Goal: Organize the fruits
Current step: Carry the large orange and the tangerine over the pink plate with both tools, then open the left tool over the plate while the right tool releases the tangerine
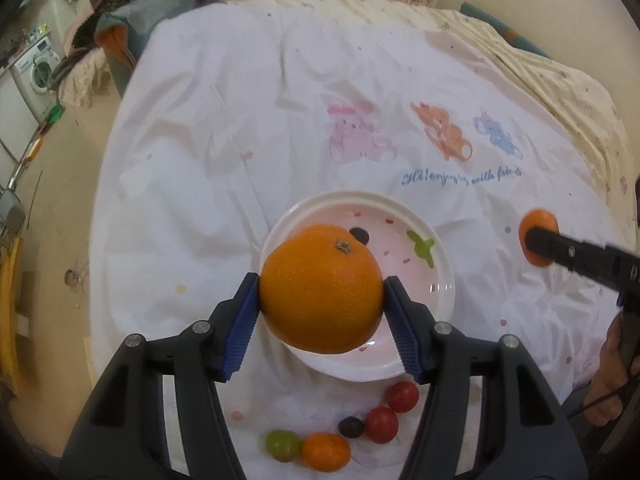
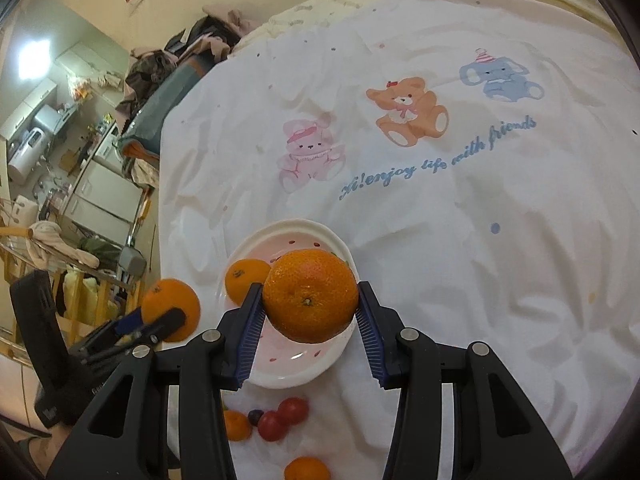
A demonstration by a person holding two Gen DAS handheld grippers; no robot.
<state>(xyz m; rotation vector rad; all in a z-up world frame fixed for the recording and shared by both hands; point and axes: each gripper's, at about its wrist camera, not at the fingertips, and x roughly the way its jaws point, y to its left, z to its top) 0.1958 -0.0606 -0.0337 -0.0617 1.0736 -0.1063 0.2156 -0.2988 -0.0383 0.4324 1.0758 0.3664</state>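
Left tongs (image 1: 322,300) clamped on big orange (image 1: 320,288), stem up, held above white plate (image 1: 436,248). Right tongs (image 2: 310,306) clamped on second orange (image 2: 310,294), over same plate; third orange (image 2: 246,280) sits on plate's far left edge. On white bedsheet (image 1: 240,120) near plate: two red tomatoes (image 1: 394,408), dark grape (image 1: 351,427), green grape (image 1: 283,445), small tangerine (image 1: 326,452).
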